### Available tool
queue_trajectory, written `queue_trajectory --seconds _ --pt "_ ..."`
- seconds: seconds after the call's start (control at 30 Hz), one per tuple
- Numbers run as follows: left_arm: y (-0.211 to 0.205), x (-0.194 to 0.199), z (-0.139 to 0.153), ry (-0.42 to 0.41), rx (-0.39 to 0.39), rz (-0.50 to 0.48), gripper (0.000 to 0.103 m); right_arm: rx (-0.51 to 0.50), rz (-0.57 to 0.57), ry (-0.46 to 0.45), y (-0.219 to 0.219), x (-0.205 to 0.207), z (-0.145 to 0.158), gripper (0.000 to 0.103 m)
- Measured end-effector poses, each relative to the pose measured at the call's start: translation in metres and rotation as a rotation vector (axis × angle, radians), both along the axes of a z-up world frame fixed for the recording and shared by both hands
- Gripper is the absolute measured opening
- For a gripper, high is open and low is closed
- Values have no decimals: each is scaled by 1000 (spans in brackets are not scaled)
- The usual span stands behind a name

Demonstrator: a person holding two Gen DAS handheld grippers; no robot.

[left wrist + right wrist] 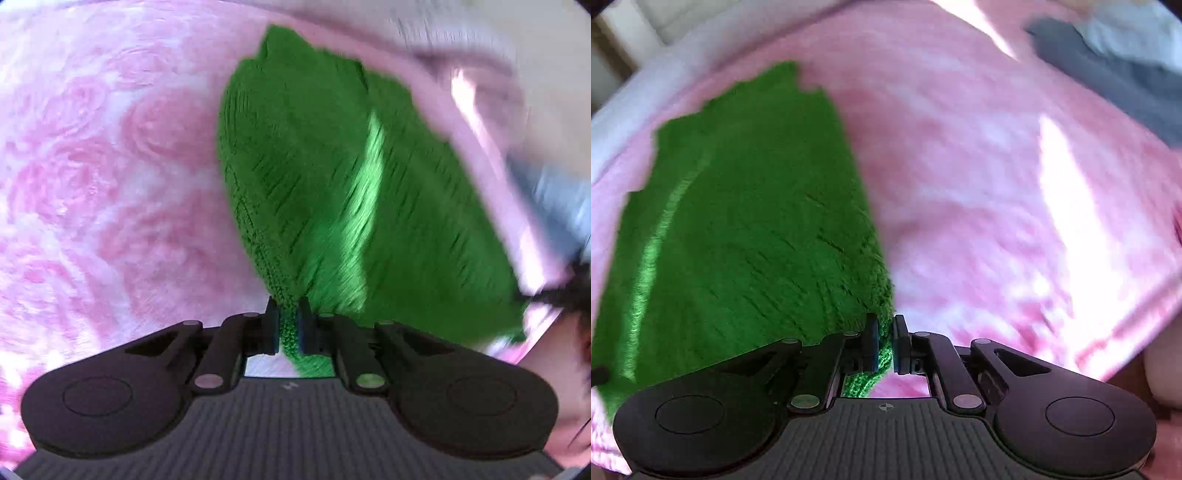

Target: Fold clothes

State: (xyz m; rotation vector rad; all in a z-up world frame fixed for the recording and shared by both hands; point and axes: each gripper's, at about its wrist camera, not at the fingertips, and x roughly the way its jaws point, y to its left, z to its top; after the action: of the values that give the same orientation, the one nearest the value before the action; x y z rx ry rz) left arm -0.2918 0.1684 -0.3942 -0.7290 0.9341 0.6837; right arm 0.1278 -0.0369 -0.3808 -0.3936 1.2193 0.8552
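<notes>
— What are the grippers doing?
— My left gripper [289,314] is pinching an edge of the green knitted garment [314,177], jaws closed on the knit. My right gripper [885,332] is clamping another edge of it [746,221] the same way.
— Where's the garment lying?
— It's spreading out from both grippers over the pink rose-patterned blanket [92,166]. A grey cloth [1115,74] is lying well apart.

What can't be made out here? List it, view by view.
- Left wrist view: the green knit garment is motion-blurred and its lower right is cut off by the left tool; its type is unclear.
- Right wrist view: the grey cloth at the top right is blurred and edge-cropped, unidentifiable.
</notes>
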Motion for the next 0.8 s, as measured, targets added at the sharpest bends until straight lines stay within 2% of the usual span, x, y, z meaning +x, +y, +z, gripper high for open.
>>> queue_trajectory --seconds 0.07,0.13,0.17,0.2,0.23,0.3,0.37,0.47,0.57,0.63,0.7,0.73,0.8 --pt "-1 2 -8 45 -8 12 11 -40 76 -39 12 -9 -8 7" --pt "3 6 -1 66 -3 19 13 -85 130 -83 25 -11 0 14" --pt "4 8 5 79 17 25 13 -111 154 -105 31 -11 4 25" --pt "6 10 12 96 53 31 14 -135 172 -131 35 -11 9 38" --pt "9 11 20 116 97 37 14 -143 167 -177 36 -10 18 41" --pt "14 16 33 154 190 45 12 -144 156 -254 40 -7 33 43" --pt "24 23 44 139 260 48 11 -95 167 -309 50 -9 45 44" --pt "42 51 41 50 222 -2 12 42 267 -298 83 -26 45 44" --pt "51 88 22 -8 199 -94 13 119 374 -228 122 -49 29 44" --pt "54 107 0 9 168 -120 15 163 430 -217 136 -60 18 44" --pt "56 110 -20 51 153 -121 17 140 492 -198 148 -68 -4 44" --pt "54 107 -21 43 158 -119 17 77 520 -200 154 -72 -15 44" --pt "51 101 -17 67 139 -113 16 58 563 -219 148 -75 -15 45"
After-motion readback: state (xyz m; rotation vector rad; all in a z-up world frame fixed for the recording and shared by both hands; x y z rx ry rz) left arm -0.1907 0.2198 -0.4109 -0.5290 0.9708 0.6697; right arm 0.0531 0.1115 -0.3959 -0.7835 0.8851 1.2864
